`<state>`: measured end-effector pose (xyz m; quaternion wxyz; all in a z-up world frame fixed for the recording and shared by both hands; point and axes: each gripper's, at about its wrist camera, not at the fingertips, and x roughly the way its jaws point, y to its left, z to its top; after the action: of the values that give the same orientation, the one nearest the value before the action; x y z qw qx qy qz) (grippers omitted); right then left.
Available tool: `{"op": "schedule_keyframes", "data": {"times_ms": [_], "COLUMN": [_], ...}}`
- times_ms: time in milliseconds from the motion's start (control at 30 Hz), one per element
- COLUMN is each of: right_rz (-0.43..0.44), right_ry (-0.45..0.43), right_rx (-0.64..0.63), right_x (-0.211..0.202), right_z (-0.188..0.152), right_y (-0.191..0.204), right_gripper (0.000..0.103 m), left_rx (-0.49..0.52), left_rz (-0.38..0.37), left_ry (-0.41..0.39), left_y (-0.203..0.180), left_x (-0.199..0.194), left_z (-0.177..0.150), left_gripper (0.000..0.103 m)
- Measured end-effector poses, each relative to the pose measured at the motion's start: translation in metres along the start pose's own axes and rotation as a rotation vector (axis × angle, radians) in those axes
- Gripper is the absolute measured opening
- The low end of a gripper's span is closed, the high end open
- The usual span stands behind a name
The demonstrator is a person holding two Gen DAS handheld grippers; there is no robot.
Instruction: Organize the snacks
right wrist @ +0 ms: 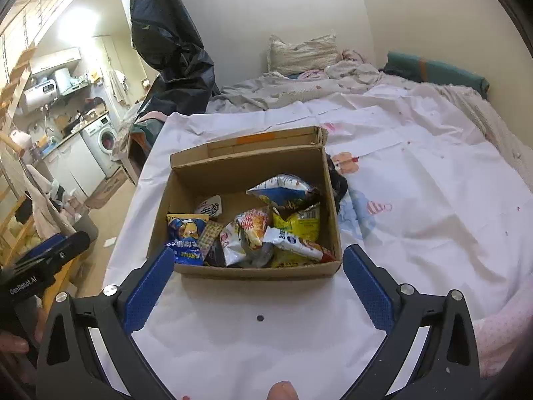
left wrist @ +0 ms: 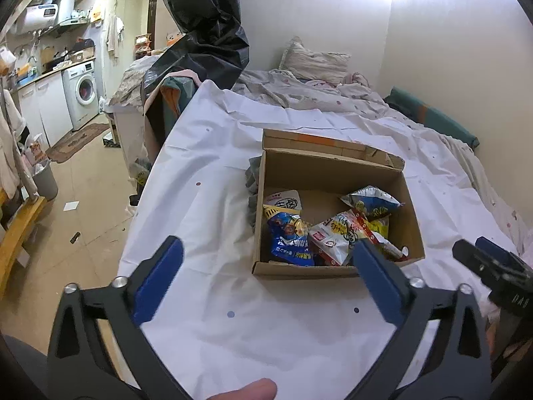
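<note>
White bedsheet point(right wrist: 416, 220) carries an open brown cardboard box point(right wrist: 253, 170), its jumbled snack packets point(right wrist: 253, 230) overlapping, lower ones hidden. Both the left gripper point(left wrist: 266, 260) and right gripper point(right wrist: 258, 260) hover spread and empty just before it.

- White sheet point(left wrist: 206, 200) spread over bed, creased, small dark dots on it.
- Striped pillow point(right wrist: 301, 53) at head of bed against wall.
- Teal cushion point(left wrist: 429, 116) along right wall.
- Black plastic bag point(left wrist: 203, 30) hanging left of bed.
- Washing machine point(left wrist: 81, 91) under kitchen counter, far left.
- Grey bin point(left wrist: 45, 180) on floor.
</note>
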<state>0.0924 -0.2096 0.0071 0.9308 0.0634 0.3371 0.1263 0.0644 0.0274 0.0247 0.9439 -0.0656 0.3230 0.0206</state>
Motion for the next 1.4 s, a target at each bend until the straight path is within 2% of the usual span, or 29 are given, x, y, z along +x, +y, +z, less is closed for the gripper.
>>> {"op": "schedule_keyframes", "data": {"times_ms": [333, 533, 633, 1400], "right_rz": [-0.011, -0.021, -0.020, -0.022], "right_ry": [0.029, 0.041, 0.036, 0.041], "right_rx": [0.035, 0.041, 0.036, 0.035], "right_x": [0.009, 0.011, 0.010, 0.009], "right_z": [-0.005, -0.007, -0.007, -0.008], "right_y": [-0.004, -0.005, -0.004, -0.004], "right_gripper": [0.103, 0.103, 0.103, 0.103], "left_rx": [0.065, 0.047, 0.064, 0.063], "left_rz": [0.020, 0.021, 0.044, 0.033], "left_ry": [-0.004, 0.022, 0.014, 0.016], "left_y": [-0.014, -0.013, -0.014, -0.014], "left_x": [0.001, 0.007, 0.006, 0.008], "left_z": [-0.007, -0.006, -0.007, -0.006], "left_gripper": [0.103, 0.103, 0.103, 0.103]}}
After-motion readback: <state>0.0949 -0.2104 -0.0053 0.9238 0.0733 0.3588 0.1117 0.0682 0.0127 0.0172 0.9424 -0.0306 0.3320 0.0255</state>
